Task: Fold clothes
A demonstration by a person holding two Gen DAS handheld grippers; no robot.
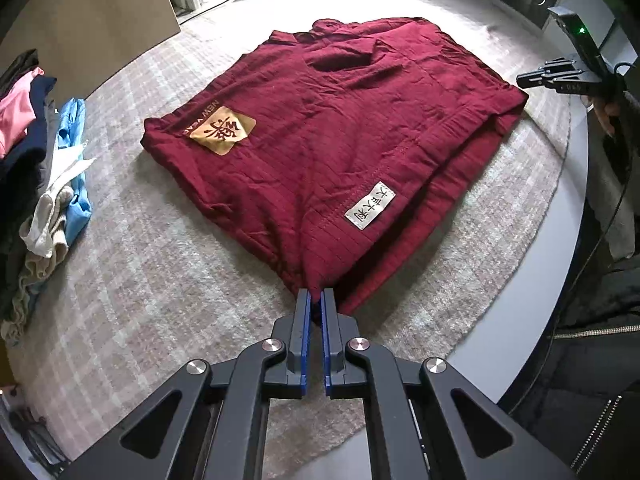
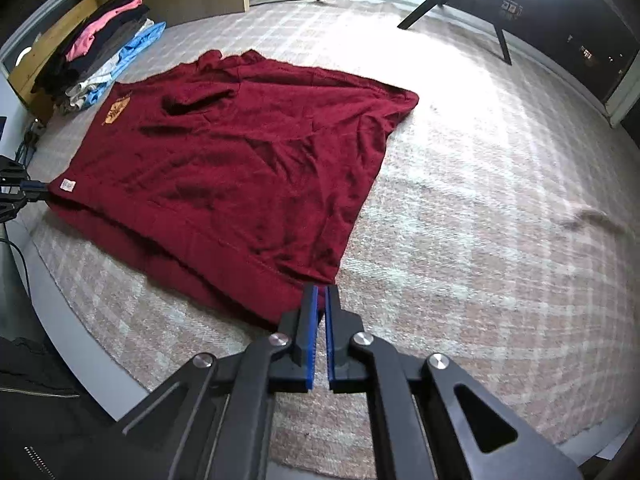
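1. I see the dark red sweatshirt lying flat on the checked rug, partly folded, its gold patch facing up.
2. My left gripper is clamped on the sweatshirt's near hem corner, beside the white label.
3. My right gripper is pinched onto the other near corner of the hem.
4. A pile of folded clothes sits at the rug's far left edge, well apart from the sweatshirt.
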